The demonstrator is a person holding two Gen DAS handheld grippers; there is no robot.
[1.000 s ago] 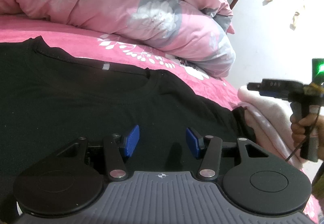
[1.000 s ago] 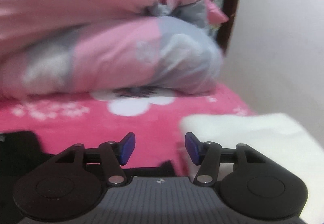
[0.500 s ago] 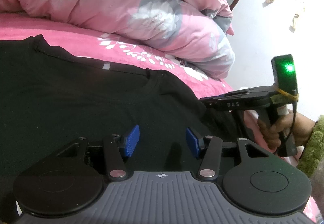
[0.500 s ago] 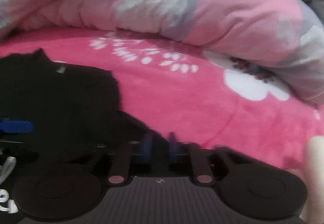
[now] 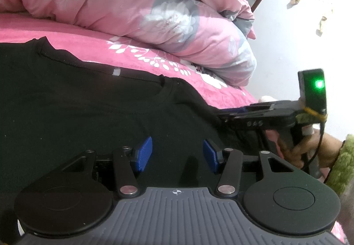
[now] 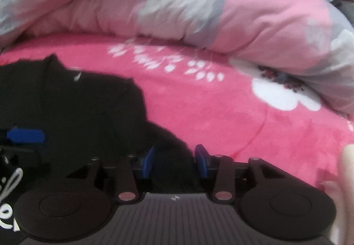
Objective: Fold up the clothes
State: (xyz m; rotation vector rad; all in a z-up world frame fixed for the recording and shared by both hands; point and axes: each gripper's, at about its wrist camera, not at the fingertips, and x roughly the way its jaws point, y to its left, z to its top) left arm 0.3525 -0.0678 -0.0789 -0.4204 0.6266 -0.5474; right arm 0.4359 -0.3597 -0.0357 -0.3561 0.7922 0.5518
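While right gripper (image 6: pixel 173 159) jaws open astride black T-shirt (image 5: pixel 93 112) sleeve, left gripper (image 5: pixel 177 153) half-open, empty, pink duvet (image 5: pixel 137 6) behind.

Left wrist view sits low and close over the black shirt (image 5: pixel 88 112), facing the pink duvet (image 5: pixel 132 1) at 12 o'clock. Right wrist view tilts steeper, near the shirt's sleeve edge at 9 o'clock; both share shirt, duvet and pink bedsheet (image 6: pixel 221 116)

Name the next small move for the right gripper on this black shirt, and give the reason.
Probably close the right gripper on the sleeve edge of the black shirt. Its jaws are opening with dark sleeve fabric between the pads, not yet pinched, while the left gripper hovers open over the shirt's chest on the pink bedspread.
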